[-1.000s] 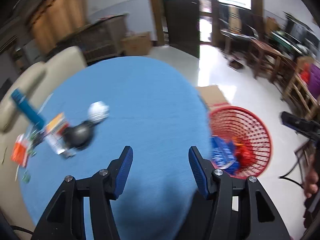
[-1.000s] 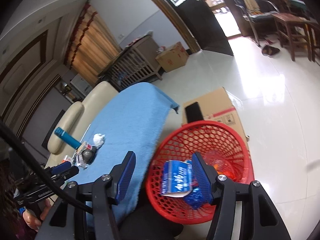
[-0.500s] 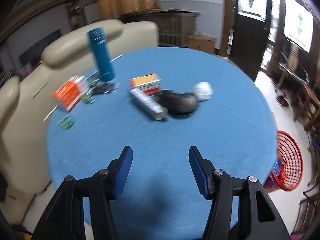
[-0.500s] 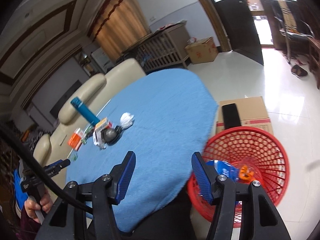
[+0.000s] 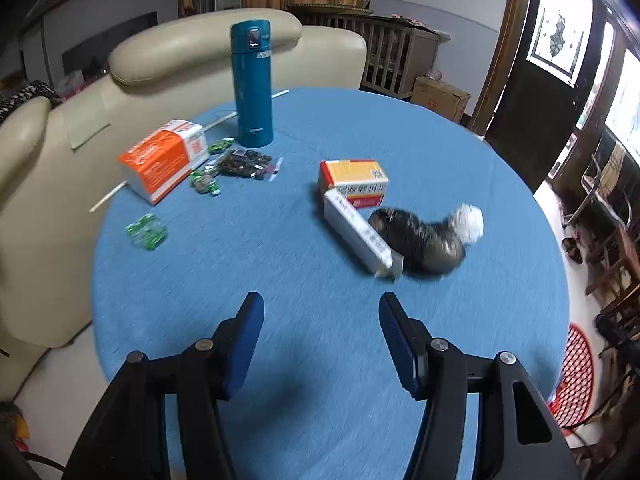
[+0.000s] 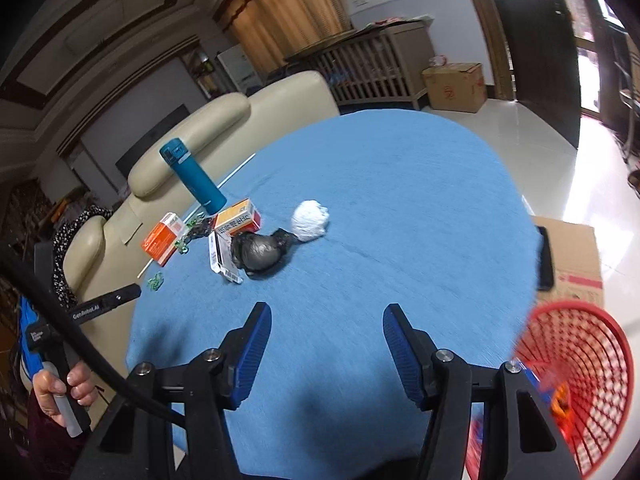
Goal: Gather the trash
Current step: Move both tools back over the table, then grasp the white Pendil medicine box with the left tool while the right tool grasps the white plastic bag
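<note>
Both tools have swung away from the red basket (image 6: 576, 384) since a second ago; back then the right one hung over it with a blue packet between its fingers, and now that packet is gone from its grip and both tools face the round blue desk (image 5: 320, 280).

The left tool (image 5: 320, 344) hovers above the near part of the desk with its blue pads spread wide and nothing between them. The right tool (image 6: 326, 346) is spread just as wide and is equally bare, over the near edge of the desk, with the basket on the floor just to its right, holding some blue and orange scraps.

The trash lies in a cluster beyond the tools. A crumpled black bag (image 5: 420, 240) sits touching a long white carton (image 5: 360, 236), which leans against a yellow and white box (image 5: 354, 182). A white paper wad (image 5: 468, 222) rests against the far end of the bag. Further left stands an upright teal flask (image 5: 252, 84), and near its base are a dark snack packet (image 5: 242, 162), an orange and white box (image 5: 164, 158) and a few green wrappers (image 5: 146, 231) scattered apart. Thin white sticks lie near the far rim. A cream sofa (image 5: 192, 48) backs the desk, and a flattened cardboard box (image 6: 576, 256) lies on the floor behind the basket.
</note>
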A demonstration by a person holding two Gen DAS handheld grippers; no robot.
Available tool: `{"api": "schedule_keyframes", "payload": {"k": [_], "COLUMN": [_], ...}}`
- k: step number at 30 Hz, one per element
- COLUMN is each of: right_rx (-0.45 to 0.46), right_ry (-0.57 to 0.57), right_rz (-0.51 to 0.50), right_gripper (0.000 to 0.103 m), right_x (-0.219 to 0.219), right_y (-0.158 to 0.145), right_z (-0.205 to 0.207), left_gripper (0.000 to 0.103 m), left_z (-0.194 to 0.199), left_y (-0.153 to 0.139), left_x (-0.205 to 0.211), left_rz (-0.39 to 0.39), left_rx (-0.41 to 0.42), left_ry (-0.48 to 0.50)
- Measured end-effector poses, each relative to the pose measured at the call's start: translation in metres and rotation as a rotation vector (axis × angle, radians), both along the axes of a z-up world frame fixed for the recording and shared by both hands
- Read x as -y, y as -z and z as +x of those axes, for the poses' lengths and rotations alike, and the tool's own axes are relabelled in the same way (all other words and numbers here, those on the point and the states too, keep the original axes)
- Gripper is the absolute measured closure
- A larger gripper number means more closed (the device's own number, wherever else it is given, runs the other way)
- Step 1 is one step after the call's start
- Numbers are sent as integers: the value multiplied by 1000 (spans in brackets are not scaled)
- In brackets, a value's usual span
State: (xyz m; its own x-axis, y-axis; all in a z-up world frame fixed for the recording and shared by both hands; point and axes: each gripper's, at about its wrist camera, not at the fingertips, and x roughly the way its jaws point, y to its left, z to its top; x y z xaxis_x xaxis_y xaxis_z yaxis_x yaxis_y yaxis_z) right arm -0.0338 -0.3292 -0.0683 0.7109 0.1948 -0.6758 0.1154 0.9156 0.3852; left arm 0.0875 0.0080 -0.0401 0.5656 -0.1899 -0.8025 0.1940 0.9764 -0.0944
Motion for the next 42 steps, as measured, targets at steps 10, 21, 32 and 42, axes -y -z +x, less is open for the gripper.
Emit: {"api": "schedule_keyframes", "payload": {"k": [10, 21, 32, 42], "right_rx": [-62, -196, -165, -45], "right_ry": [-26, 17, -11, -21], "right_rz": [38, 50, 46, 69], "right_gripper": [40, 43, 69, 69], "right_x": [-21, -23, -18, -9], "right_y": [24, 74, 68, 22], "right_z": [126, 232, 197, 101], "left_gripper": [42, 45, 87, 87], "left_z": [84, 129, 116, 40], "left_y": [28, 70, 79, 19], "left_x": [27, 38, 33, 47], "left_rz": [-136, -176, -189, -95], "left_rx": [-129, -260, -293, -123], "left_ry": [-16, -78, -86, 3]}}
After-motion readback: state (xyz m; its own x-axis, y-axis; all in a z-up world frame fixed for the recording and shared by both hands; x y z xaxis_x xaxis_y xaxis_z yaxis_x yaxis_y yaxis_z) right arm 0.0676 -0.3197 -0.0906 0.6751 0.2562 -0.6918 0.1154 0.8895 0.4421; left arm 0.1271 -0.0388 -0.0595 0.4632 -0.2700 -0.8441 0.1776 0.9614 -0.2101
